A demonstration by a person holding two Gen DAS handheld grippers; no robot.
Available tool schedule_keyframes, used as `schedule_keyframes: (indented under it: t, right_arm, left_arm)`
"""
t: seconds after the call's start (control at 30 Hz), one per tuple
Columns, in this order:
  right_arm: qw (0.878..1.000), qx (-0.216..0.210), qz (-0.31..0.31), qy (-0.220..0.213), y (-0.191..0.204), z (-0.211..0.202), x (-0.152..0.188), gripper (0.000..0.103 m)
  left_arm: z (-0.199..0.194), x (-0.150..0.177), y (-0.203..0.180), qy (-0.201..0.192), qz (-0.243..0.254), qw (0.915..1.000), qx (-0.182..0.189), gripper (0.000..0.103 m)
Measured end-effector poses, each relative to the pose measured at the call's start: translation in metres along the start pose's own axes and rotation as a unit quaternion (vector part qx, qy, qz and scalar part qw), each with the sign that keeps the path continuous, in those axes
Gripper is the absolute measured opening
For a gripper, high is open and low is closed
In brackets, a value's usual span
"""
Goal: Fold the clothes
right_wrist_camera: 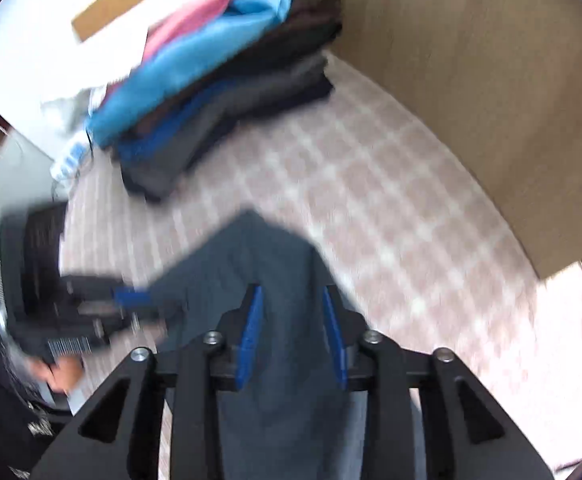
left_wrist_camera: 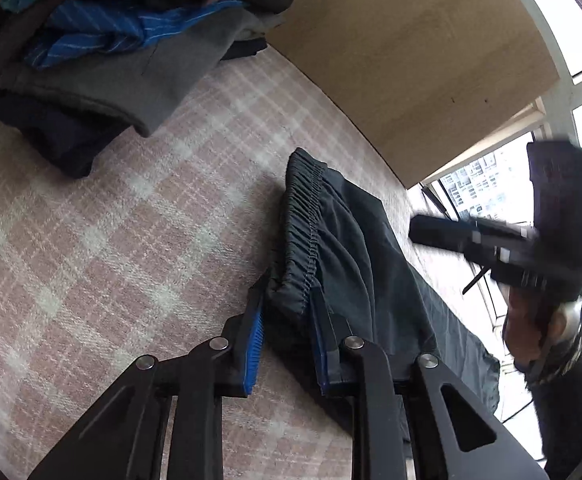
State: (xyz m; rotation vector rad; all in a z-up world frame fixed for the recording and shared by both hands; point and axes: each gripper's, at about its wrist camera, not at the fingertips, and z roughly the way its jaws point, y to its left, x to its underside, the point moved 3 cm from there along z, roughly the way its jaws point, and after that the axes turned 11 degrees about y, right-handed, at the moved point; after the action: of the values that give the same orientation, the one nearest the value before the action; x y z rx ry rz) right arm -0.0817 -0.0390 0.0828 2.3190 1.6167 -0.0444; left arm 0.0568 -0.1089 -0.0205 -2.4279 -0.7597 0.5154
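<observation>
Black shorts with a gathered elastic waistband lie on a pink plaid cover. In the left wrist view my left gripper is shut on the near corner of the waistband, with the bunched cloth filling the gap between its blue pads. The right gripper hovers blurred over the far side of the shorts, held by a hand. In the right wrist view my right gripper stands open above the shorts, its pads clear of the cloth. The left gripper reaches in from the left at the shorts' edge.
A stack of folded clothes in grey, blue and black sits at the far left of the cover; the same stack shows in the right wrist view. A wooden panel borders the far side, with a window beyond.
</observation>
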Motion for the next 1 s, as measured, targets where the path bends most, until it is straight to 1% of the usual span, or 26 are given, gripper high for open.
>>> schedule_keyframes:
  t: [0.03, 0.07, 0.13, 0.2, 0.23, 0.27, 0.3, 0.33, 0.4, 0.43, 0.5, 0.53, 0.57, 0.63, 0.7, 0.77, 0.8, 0.9, 1.0]
  right_arm:
    - [1.0, 0.001, -0.015, 0.008, 0.0, 0.006, -0.012, 0.047]
    - [0.999, 0.01, -0.037, 0.023, 0.003, 0.015, -0.021, 0.05]
    - [0.996, 0.02, -0.073, 0.055, 0.01, 0.034, -0.035, 0.05]
    - [0.992, 0.006, -0.097, 0.081, 0.016, 0.048, -0.038, 0.049]
    - [0.99, 0.01, -0.112, 0.084, 0.02, 0.049, -0.037, 0.039]
    - [0.988, 0.015, -0.126, 0.087, 0.025, 0.049, -0.035, 0.012]
    - [0.986, 0.019, -0.14, 0.09, 0.029, 0.05, -0.034, 0.005]
    - [0.984, 0.024, -0.153, 0.088, 0.033, 0.047, -0.032, 0.005]
    - [0.983, 0.034, -0.17, 0.06, 0.04, 0.028, -0.027, 0.005]
    - [0.984, 0.028, -0.167, 0.053, 0.041, 0.019, -0.023, 0.005]
    - [0.986, -0.015, -0.153, 0.058, 0.038, 0.003, -0.013, 0.005]
    - [0.986, -0.029, -0.149, 0.065, 0.035, -0.001, -0.007, 0.005]
    - [0.986, -0.027, -0.149, 0.075, 0.033, 0.0, -0.001, 0.005]
    - [0.984, -0.002, -0.144, 0.102, 0.027, 0.01, 0.009, 0.005]
    - [0.984, -0.006, -0.13, 0.121, 0.021, 0.02, 0.014, 0.005]
    - [0.984, -0.006, -0.138, 0.114, 0.023, 0.02, 0.013, 0.005]
    - [0.985, -0.003, -0.14, 0.102, 0.024, 0.018, 0.008, 0.005]
    - [0.986, -0.009, -0.146, 0.08, 0.023, 0.027, -0.009, 0.005]
    - [0.977, 0.007, -0.181, 0.109, 0.032, 0.042, -0.019, 0.005]
  left_arm:
    - [-0.001, 0.0, 0.0, 0.0, 0.006, 1.0, -0.005, 0.02]
    - [-0.002, 0.0, 0.0, -0.001, 0.009, 0.9999, -0.009, 0.02]
    - [-0.001, -0.001, 0.0, -0.002, 0.012, 0.9998, -0.015, 0.02]
    - [-0.002, -0.001, 0.005, -0.002, 0.008, 0.9998, -0.015, 0.02]
    - [-0.002, -0.002, 0.007, 0.0, 0.006, 0.9999, -0.013, 0.02]
    - [-0.002, -0.002, 0.007, 0.001, 0.005, 0.9999, -0.013, 0.02]
    - [-0.003, -0.002, 0.007, 0.002, 0.004, 0.9999, -0.013, 0.02]
    - [-0.003, -0.001, 0.007, 0.003, 0.004, 0.9999, -0.014, 0.021]
    - [-0.003, -0.001, 0.006, 0.005, 0.003, 0.9999, -0.015, 0.023]
    - [-0.003, 0.0, 0.006, 0.006, 0.002, 0.9999, -0.015, 0.025]
    - [-0.004, 0.0, 0.005, 0.008, 0.001, 0.9998, -0.016, 0.025]
    - [-0.004, 0.0, 0.005, 0.009, 0.001, 0.9998, -0.017, 0.024]
    - [-0.004, 0.001, 0.005, 0.01, 0.0, 0.9998, -0.017, 0.024]
    - [-0.005, 0.001, 0.004, 0.012, -0.001, 0.9998, -0.018, 0.025]
    - [-0.005, 0.002, 0.004, 0.014, -0.002, 0.9997, -0.019, 0.026]
    - [-0.003, 0.001, 0.007, 0.016, -0.014, 0.9997, -0.015, 0.026]
    - [-0.002, 0.001, 0.009, 0.017, -0.021, 0.9996, -0.013, 0.026]
    - [-0.003, 0.004, 0.013, 0.007, -0.044, 0.999, 0.009, 0.026]
    - [-0.006, 0.001, 0.01, -0.004, -0.042, 0.9991, 0.002, 0.026]
